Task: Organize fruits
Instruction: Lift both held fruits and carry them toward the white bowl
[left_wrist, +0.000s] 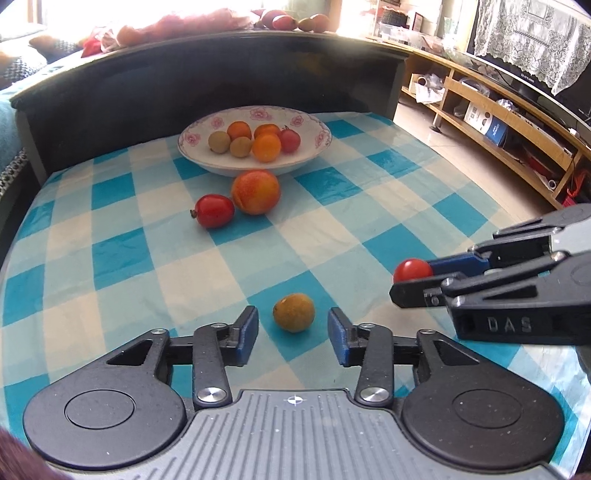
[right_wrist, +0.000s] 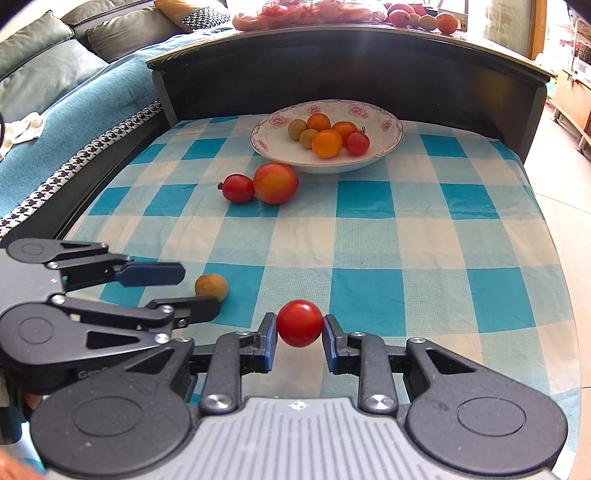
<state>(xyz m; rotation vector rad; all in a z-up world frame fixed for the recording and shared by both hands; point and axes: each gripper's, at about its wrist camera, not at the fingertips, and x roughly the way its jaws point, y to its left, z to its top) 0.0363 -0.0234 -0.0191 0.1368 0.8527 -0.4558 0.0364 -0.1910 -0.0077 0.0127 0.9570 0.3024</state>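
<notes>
A small brown longan (left_wrist: 294, 312) (right_wrist: 211, 287) lies on the checked cloth between the fingers of my open left gripper (left_wrist: 293, 325) (right_wrist: 199, 290), apart from both blue pads. My right gripper (right_wrist: 299, 330) (left_wrist: 408, 275) is shut on a red cherry tomato (right_wrist: 299, 323) (left_wrist: 413, 270) held above the cloth. Farther back lie a second red tomato (left_wrist: 214, 210) (right_wrist: 238, 188) and a large orange-red peach (left_wrist: 255, 191) (right_wrist: 276, 182), touching each other. Behind them a flowered white bowl (left_wrist: 314, 147) (right_wrist: 384, 151) holds several small fruits.
A dark raised headboard-like wall (left_wrist: 221, 81) (right_wrist: 369, 66) closes the back of the table, with more fruit on its top ledge. A sofa (right_wrist: 55, 92) runs along the left; wooden shelves (left_wrist: 498, 122) and floor lie right of the table edge.
</notes>
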